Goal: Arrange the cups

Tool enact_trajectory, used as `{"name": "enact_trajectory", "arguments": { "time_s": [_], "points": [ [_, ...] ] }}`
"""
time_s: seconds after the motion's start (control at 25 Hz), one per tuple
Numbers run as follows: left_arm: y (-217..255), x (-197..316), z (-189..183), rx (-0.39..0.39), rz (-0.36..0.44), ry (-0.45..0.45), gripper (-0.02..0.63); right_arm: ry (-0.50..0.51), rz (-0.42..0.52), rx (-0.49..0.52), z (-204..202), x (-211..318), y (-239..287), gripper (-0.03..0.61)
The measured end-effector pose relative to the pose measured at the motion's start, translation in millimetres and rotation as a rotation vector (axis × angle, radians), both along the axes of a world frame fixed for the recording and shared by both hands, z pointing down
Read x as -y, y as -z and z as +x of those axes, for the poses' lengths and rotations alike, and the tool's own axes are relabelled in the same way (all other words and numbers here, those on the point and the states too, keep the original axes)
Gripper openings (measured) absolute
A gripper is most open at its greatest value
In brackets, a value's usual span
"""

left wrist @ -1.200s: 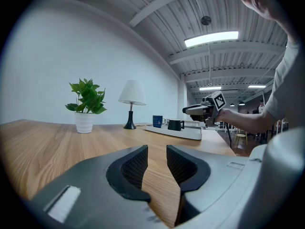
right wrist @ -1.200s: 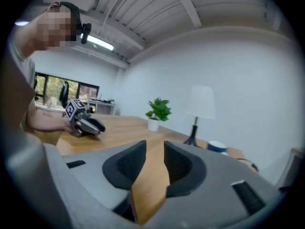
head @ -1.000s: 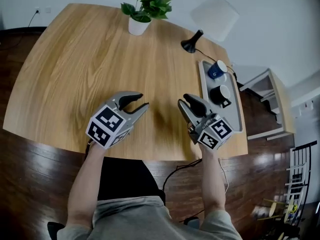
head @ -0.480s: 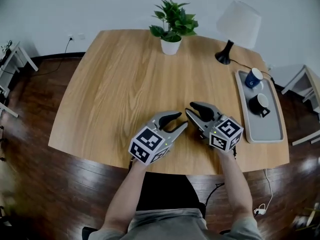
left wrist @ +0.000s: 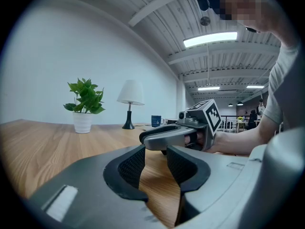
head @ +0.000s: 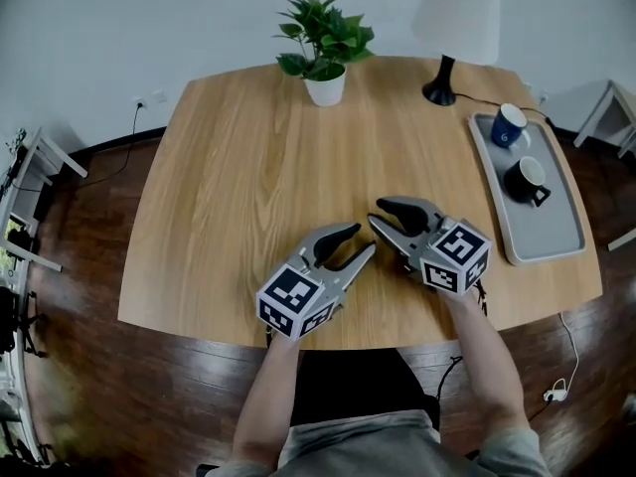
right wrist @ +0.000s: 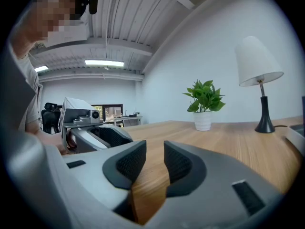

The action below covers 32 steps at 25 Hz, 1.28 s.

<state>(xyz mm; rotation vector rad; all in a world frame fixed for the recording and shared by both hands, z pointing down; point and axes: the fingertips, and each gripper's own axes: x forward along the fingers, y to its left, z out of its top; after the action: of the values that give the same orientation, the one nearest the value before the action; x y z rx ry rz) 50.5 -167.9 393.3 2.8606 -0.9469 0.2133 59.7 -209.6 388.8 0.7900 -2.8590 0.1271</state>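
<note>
A blue cup (head: pixel 510 125) and a black cup (head: pixel 524 178) stand upright on a grey tray (head: pixel 552 237) at the table's right edge. My left gripper (head: pixel 360 238) rests low over the table's near middle, jaws apart with only wood between them (left wrist: pixel 155 163). My right gripper (head: pixel 378 213) lies just right of it, tips nearly meeting the left one's tips. Its jaws stand a narrow gap apart and hold nothing (right wrist: pixel 155 163). Both grippers are well left of the tray. The blue cup (left wrist: pixel 156 121) shows small and far in the left gripper view.
A potted plant (head: pixel 323 53) stands at the table's far edge, with a white lamp (head: pixel 452 18) to its right, near the tray's far end. The round wooden table (head: pixel 229 167) has dark wood floor around it. A person's forearms reach in from the near edge.
My right gripper has moved left, away from the tray, until its tips came close to the left gripper's. The left gripper stayed put. The head view swung.
</note>
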Motion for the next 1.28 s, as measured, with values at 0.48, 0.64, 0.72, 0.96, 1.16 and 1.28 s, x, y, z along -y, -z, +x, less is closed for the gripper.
{"name": "enact_trajectory", "arguments": {
  "time_s": [0.48,0.64,0.72,0.96,1.16,1.28],
  "points": [
    [-1.1,1.5,2.4,0.004,0.000,0.000,0.135,0.033,0.001,0.004,-2.2,-3.1,-0.8,0.112],
    [-1.5,-0.3,3.4,0.002,-0.004,-0.006,0.135,0.032,-0.002,0.003,-1.7,-4.3,-0.8,0.112],
    [-0.5,-0.5,3.4,0.003,-0.002,-0.012,0.135,0.034,0.000,0.002,-2.3,-3.9,0.4,0.112],
    [-0.5,0.8,4.3,0.002,0.001,-0.014,0.135,0.033,0.001,0.003,-1.7,-2.5,0.4,0.112],
    [-2.6,-1.6,2.8,0.004,-0.006,-0.013,0.135,0.034,-0.004,0.004,-3.0,-4.8,-1.7,0.112],
    [-1.1,-0.2,3.3,0.003,-0.002,-0.013,0.135,0.034,0.000,0.002,-2.4,-3.6,-0.4,0.112]
  ]
}}
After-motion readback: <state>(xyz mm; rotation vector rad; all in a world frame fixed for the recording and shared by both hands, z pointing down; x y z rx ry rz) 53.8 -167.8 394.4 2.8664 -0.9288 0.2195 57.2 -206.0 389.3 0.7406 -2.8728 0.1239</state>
